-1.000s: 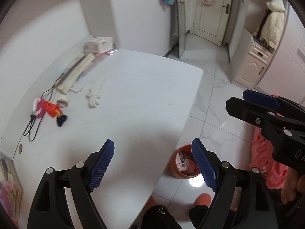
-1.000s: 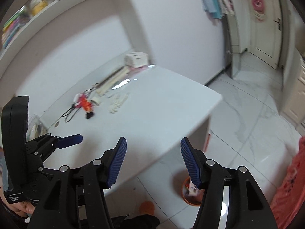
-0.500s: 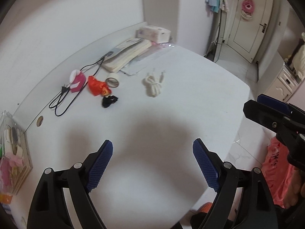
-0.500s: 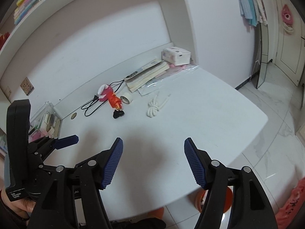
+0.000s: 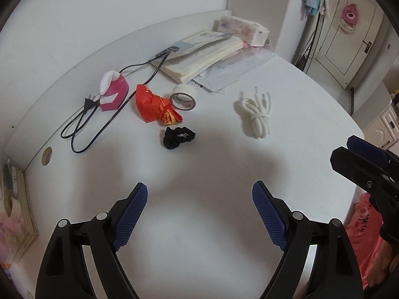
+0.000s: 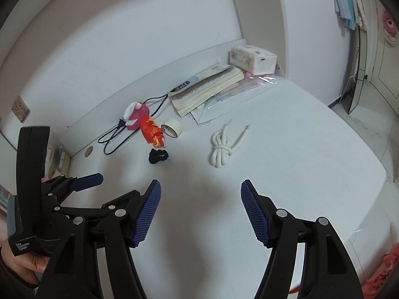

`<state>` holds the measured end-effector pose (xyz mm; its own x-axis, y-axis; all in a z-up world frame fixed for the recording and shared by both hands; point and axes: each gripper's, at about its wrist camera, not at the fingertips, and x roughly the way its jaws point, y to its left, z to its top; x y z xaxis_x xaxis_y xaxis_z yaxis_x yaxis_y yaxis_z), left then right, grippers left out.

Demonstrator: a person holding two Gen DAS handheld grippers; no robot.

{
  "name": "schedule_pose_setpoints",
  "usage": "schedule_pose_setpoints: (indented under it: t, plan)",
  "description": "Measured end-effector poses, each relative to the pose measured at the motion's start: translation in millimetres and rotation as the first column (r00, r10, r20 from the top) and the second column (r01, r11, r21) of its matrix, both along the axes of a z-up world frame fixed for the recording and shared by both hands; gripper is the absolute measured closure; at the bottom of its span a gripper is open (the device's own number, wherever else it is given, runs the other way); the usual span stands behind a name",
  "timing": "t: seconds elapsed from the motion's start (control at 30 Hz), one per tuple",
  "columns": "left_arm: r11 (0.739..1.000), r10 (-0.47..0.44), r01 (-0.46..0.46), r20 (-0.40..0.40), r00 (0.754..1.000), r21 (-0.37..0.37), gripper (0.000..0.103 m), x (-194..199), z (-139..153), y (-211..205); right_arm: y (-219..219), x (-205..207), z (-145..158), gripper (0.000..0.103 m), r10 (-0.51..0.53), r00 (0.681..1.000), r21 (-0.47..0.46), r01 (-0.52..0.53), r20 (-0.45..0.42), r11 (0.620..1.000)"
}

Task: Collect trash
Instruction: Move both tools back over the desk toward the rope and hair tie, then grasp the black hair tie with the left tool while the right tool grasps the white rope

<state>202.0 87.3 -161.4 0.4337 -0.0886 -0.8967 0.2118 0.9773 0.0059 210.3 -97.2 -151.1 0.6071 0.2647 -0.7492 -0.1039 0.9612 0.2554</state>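
Observation:
On the white table (image 5: 224, 224) lie a crumpled red-orange wrapper (image 5: 155, 106) (image 6: 152, 132), a black scrunchie (image 5: 178, 137) (image 6: 158, 155), a roll of white tape (image 5: 183, 97) (image 6: 171, 130) and a bundled white cord (image 5: 255, 115) (image 6: 222, 147). My left gripper (image 5: 199, 191) hangs open over bare table, well short of the scrunchie, with nothing between its blue pads. My right gripper (image 6: 200, 186) is open and empty too, beside the left gripper (image 6: 82, 180) and nearer the cord. In the left wrist view, the right gripper (image 5: 359, 159) shows at the right edge.
A pink-and-white device (image 5: 113, 91) with a looped black cable (image 5: 82, 134) lies by the back wall. A stack of books (image 5: 202, 52), a clear plastic sleeve (image 5: 239, 67) and a tissue pack (image 5: 243, 28) fill the far corner. The table's rounded edge (image 6: 374, 186) drops to a tiled floor on the right.
Both grippers have swung from the table's edge and the floor inward over the table. The orange bin on the floor has left view, and the objects now appear closer and more central.

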Motion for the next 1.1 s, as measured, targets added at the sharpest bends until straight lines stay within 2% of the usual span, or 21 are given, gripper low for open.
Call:
schedule_pose_setpoints:
  t: [0.23,0.6,1.03,1.07,1.1]
  plan:
    - [1.000,0.010,-0.010,-0.054,0.998,0.002,0.018,40.1,-25.3,13.3,7.2,41.7,-24.4,0.036,-0.017,0.999,-0.019,0.017,-0.039,1.000]
    - [1.000,-0.010,0.010,-0.116,0.993,-0.004,0.018,80.2,-58.3,15.7,5.7,90.1,-67.2,0.036,-0.057,0.993,-0.056,0.052,-0.101,0.997]
    - [0.999,-0.030,0.028,-0.098,0.995,-0.015,0.018,100.3,-74.6,11.7,10.6,122.2,-104.0,0.037,-0.054,0.989,-0.131,0.036,-0.139,0.991]
    - [0.999,-0.033,0.032,-0.093,0.995,-0.011,0.018,100.9,-75.5,10.7,11.2,123.6,-106.4,0.037,-0.051,0.989,-0.133,0.032,-0.141,0.991]
    - [0.999,-0.035,0.035,-0.090,0.995,-0.007,0.018,101.3,-75.6,10.2,11.8,124.7,-107.8,0.044,-0.045,0.989,-0.134,0.026,-0.143,0.991]
